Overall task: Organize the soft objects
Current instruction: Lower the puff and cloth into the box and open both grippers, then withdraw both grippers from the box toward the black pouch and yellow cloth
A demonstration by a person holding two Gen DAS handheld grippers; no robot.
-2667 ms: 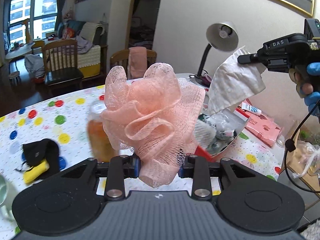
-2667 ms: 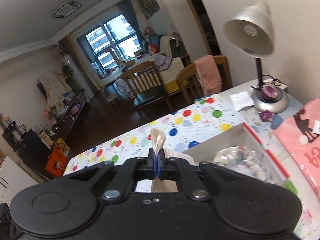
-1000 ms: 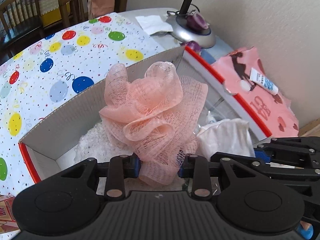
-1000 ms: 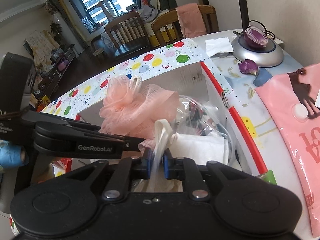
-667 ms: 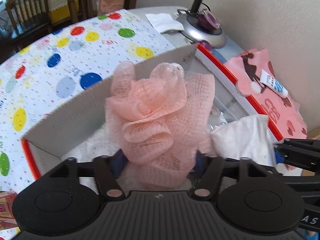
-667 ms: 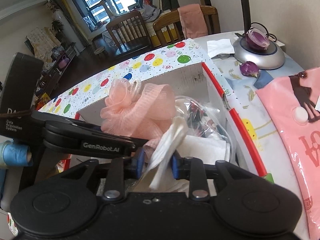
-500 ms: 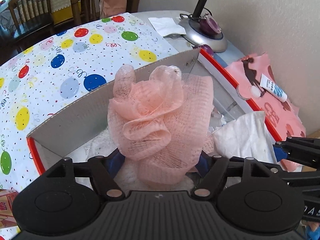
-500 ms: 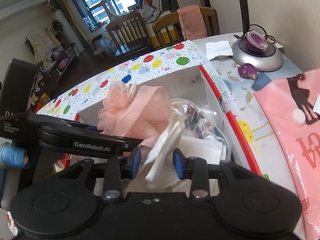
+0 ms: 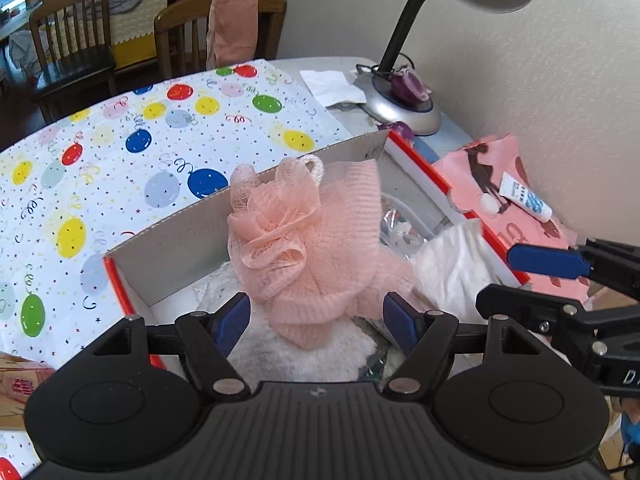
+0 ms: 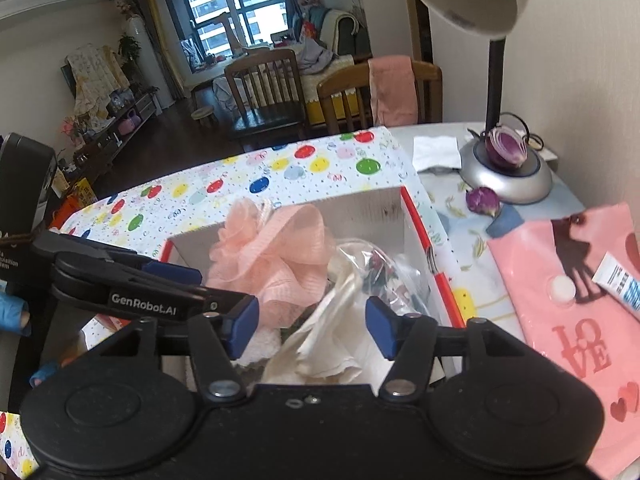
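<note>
Inside the cardboard box (image 9: 168, 240), both the left gripper (image 9: 316, 316) and right gripper (image 10: 312, 320), jaws just spread and released, could snag the springy pink bath pouf (image 9: 304, 236) or white cloth (image 10: 328, 344) and drag it out.

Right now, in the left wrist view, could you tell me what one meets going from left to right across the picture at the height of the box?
Balloon-print tablecloth → red-edged box → peach mesh bath pouf → white cloth → right gripper's blue pad.
</note>
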